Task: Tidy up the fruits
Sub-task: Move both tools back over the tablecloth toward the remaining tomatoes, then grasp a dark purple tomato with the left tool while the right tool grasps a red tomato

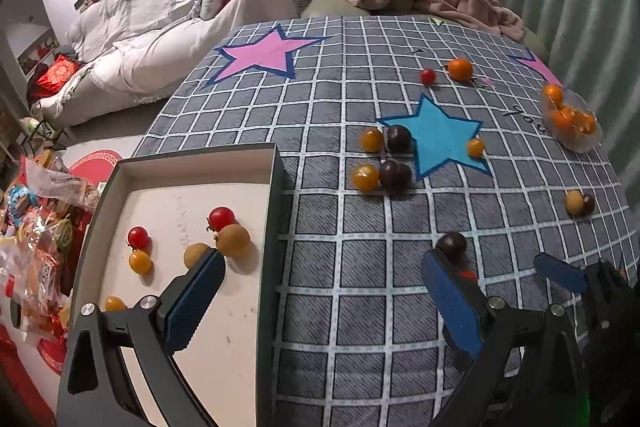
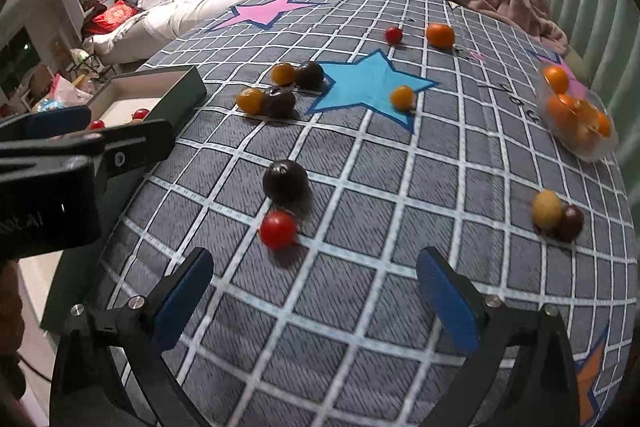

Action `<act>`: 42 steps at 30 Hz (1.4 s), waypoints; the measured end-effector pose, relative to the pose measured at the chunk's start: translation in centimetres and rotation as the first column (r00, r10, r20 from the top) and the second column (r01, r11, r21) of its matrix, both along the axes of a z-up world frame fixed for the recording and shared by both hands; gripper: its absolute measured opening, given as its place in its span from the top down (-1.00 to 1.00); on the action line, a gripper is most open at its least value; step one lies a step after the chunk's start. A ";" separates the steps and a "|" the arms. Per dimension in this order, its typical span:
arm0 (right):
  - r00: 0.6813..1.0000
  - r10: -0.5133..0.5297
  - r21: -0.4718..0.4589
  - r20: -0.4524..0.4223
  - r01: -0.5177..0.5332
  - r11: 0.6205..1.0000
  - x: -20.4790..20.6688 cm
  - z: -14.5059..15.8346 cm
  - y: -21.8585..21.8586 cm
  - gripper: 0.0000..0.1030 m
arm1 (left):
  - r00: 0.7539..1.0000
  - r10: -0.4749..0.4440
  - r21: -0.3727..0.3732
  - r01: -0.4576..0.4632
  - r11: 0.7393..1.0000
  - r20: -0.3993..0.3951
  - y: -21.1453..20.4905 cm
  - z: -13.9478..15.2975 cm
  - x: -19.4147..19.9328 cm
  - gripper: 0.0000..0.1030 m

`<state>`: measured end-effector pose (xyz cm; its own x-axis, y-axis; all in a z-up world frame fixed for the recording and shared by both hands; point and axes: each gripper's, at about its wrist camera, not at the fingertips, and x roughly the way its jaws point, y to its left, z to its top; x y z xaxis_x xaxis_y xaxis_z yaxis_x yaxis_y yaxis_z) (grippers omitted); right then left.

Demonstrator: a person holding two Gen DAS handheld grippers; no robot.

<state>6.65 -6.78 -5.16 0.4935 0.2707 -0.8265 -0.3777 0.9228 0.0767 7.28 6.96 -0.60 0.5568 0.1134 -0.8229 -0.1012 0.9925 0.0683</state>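
Right claw (image 2: 314, 291) wide open and empty, low over the counter (image 2: 360, 327), lined up on the red tomato (image 2: 278, 229) just ahead; probable next pick. Dark plum (image 2: 285, 182) sits just beyond the tomato. Left claw (image 1: 320, 291) also wide and empty, straddling the right wall of the box (image 1: 276, 227). Box contents: two red, several yellow fruits. Clear tub (image 2: 580, 119), well right of the tomato, holds oranges.
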 end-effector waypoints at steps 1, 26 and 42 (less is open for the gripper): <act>1.000 -0.006 -0.002 0.002 0.006 1.000 0.1 -0.1 0.2 -0.87 | 1.000 0.005 0.000 -0.005 1.000 0.001 0.2 -0.1 0.2 -0.92; 0.987 -0.151 -0.021 0.052 0.152 0.988 1.0 -0.1 -5.9 0.49 | 0.987 -0.155 0.055 0.157 0.986 -0.032 -6.2 -4.2 2.1 -0.91; 0.989 -0.139 0.020 0.040 0.138 0.990 0.2 0.2 -6.8 0.50 | 0.977 -0.214 0.007 0.214 0.977 -0.020 -8.1 -5.1 1.4 0.48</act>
